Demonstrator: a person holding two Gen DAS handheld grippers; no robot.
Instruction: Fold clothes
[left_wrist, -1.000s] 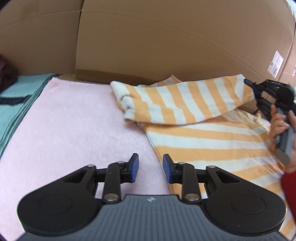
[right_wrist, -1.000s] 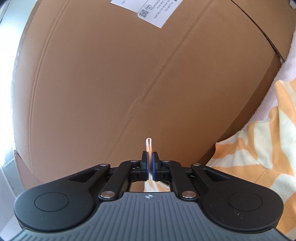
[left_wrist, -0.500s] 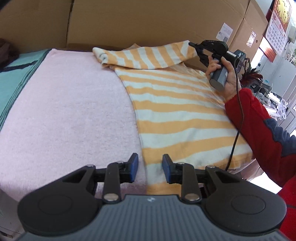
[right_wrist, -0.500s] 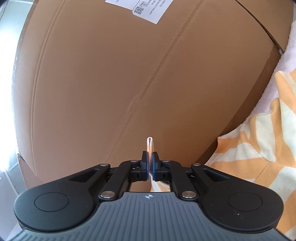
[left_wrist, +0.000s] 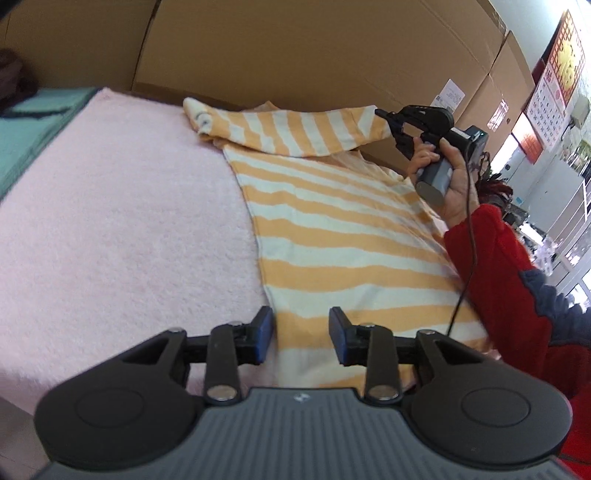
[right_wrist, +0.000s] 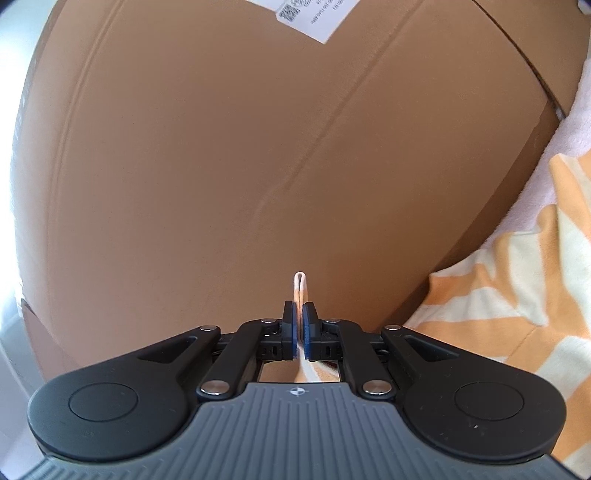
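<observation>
Item: striped shirt (left_wrist: 332, 229), orange and cream, lying flat on a pink towel (left_wrist: 122, 229) that covers the counter. Landmark for all places below: the shirt.

Long axis: runs from the hem, nearest the left wrist camera, away to the shoulders by the cardboard boxes (left_wrist: 295, 48) at the far end.

Sleeve (left_wrist: 291, 129): lifted off the far end of the shirt and drawn across its width, cuff end resting toward the towel side, other end raised.

Right gripper (left_wrist: 397, 123): at the shirt's far corner, on the side away from the towel, held in a hand (left_wrist: 448, 177) with a red cuff. Its fingers are pressed together on a fold of the striped fabric, which stands up between the pads in the right wrist view (right_wrist: 300, 291).

Left gripper (left_wrist: 301, 334): at the hem end, over the shirt's towel-side edge. Its fingers are spreading at this moment; the edge shows in the gap between them, but the pads do not press it.

Judgement: the left fingers are the nearer to the hem corner, which lies just ahead of and below them. Taking it likely calls for a short dip forward, then a close across the edge.
</observation>
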